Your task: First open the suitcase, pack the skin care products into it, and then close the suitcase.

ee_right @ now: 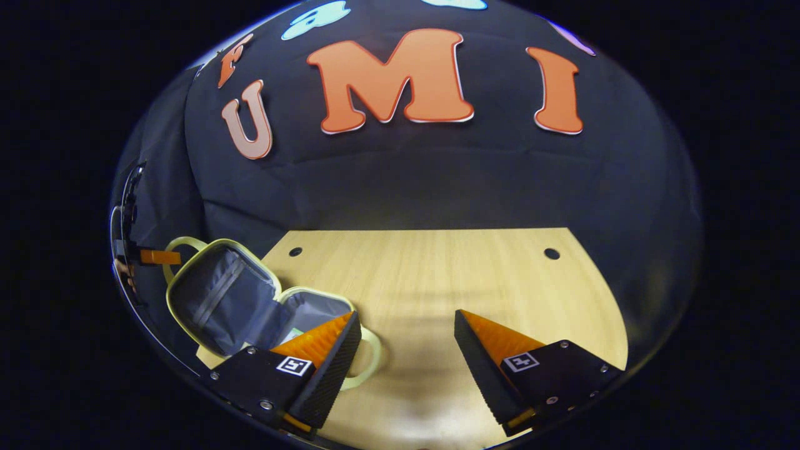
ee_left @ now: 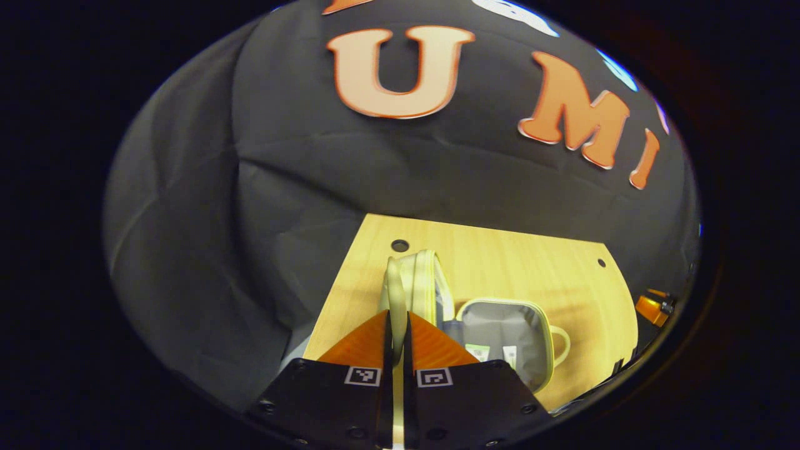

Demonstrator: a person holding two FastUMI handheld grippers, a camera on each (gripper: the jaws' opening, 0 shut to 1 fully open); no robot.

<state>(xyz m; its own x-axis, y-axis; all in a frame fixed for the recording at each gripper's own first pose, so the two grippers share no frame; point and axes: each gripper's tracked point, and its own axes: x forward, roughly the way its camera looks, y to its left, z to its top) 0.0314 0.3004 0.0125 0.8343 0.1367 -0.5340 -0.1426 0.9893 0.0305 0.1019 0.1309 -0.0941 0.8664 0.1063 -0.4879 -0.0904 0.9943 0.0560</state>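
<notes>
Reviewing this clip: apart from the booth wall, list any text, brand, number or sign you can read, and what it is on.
None can be read.
Skin care products in the open suitcase: labels too small and blurred.
Left gripper and right gripper: square coded markers only, no words.

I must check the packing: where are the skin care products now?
The skin care products lie inside the open suitcase, in its lower half on the wooden table, just right of the left gripper.
</notes>
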